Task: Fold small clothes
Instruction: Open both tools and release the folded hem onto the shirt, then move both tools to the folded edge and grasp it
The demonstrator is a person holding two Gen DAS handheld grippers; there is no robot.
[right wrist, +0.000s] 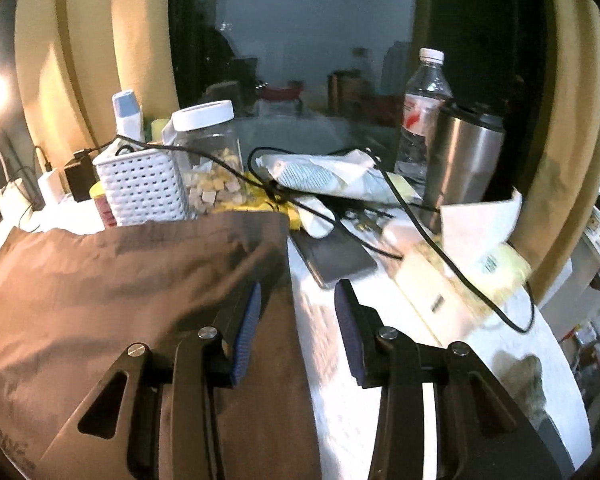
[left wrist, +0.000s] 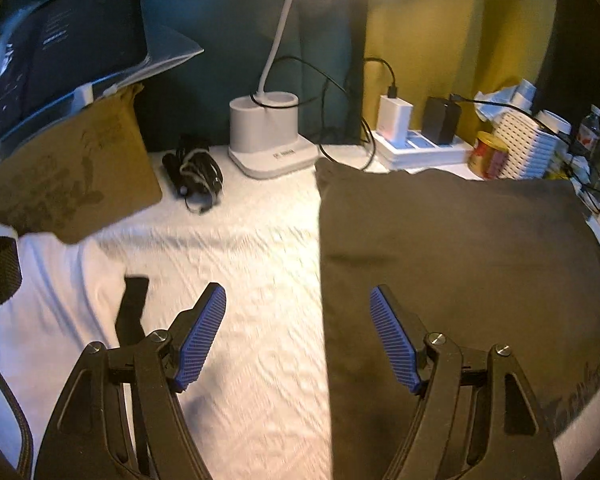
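the dark grey-brown garment (left wrist: 460,264) lies flat on the white cloth-covered table (left wrist: 252,248), its left edge between the spread, empty left gripper (left wrist: 298,340), its right edge between the half-parted, empty right gripper (right wrist: 298,332).

You had the dark olive-brown garment (left wrist: 460,264) lying flat on the white textured cloth (left wrist: 240,272), folded into a rough rectangle with straight edges, faint lettering near one corner.

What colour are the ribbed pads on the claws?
Blue pads, clearest in the left wrist view.
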